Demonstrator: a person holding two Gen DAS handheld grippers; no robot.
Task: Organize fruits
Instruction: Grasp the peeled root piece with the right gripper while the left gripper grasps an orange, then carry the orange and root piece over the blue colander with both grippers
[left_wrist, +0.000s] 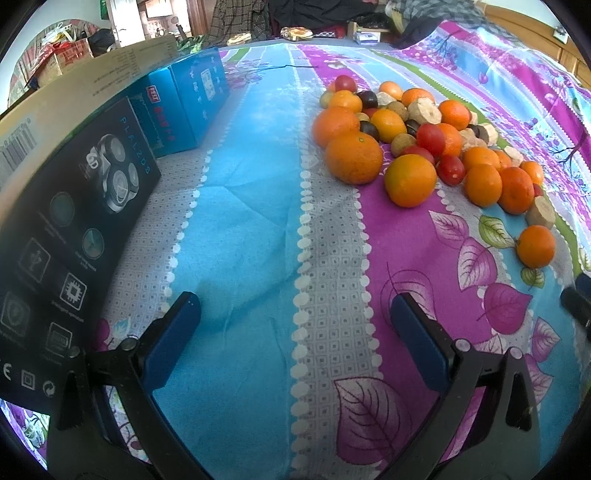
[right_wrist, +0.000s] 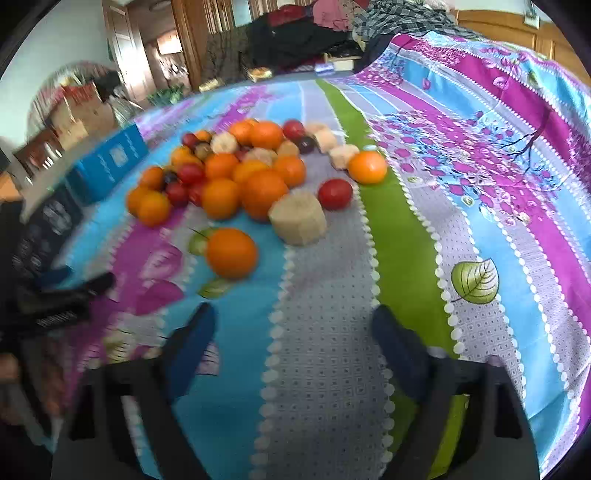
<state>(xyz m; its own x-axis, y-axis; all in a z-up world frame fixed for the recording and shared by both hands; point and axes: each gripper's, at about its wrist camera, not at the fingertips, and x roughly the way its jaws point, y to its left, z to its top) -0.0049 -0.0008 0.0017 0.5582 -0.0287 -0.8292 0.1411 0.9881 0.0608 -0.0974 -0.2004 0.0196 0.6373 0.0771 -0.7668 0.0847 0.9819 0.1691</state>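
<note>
A cluttered room with wooden doors and piled clothing surrounds a bed covered by a striped floral bedspread (left_wrist: 258, 206); this cloth carries everything.

The left gripper (left_wrist: 295, 332) hangs over the near edge of the bedspread, jaws standing wide, nothing between them; the right gripper (right_wrist: 291, 343) likewise shows open jaws with bare cloth between its fingers, so neither holds fruit.

Further out, towards the middle of the bedspread, lies the fruit pile (left_wrist: 417, 129): oranges, small red tomatoes, dark round fruits and pale cut chunks, all mixed and touching; sorting appears not yet begun. One lone orange (right_wrist: 231, 253) sits apart on the near side of the pile, just beside a pale chunk (right_wrist: 298, 218); it is judged the likeliest first pick for the right gripper, being clear of its neighbours.

Along the left edge stand a black shaver box (left_wrist: 74, 229) and a blue box (left_wrist: 184, 107); probably placed as receptacles or boundaries, though this cannot be confirmed.

The left view shows the box print sharply; the right view is blurred, yet alone shows the green stripe (right_wrist: 391, 236).
</note>
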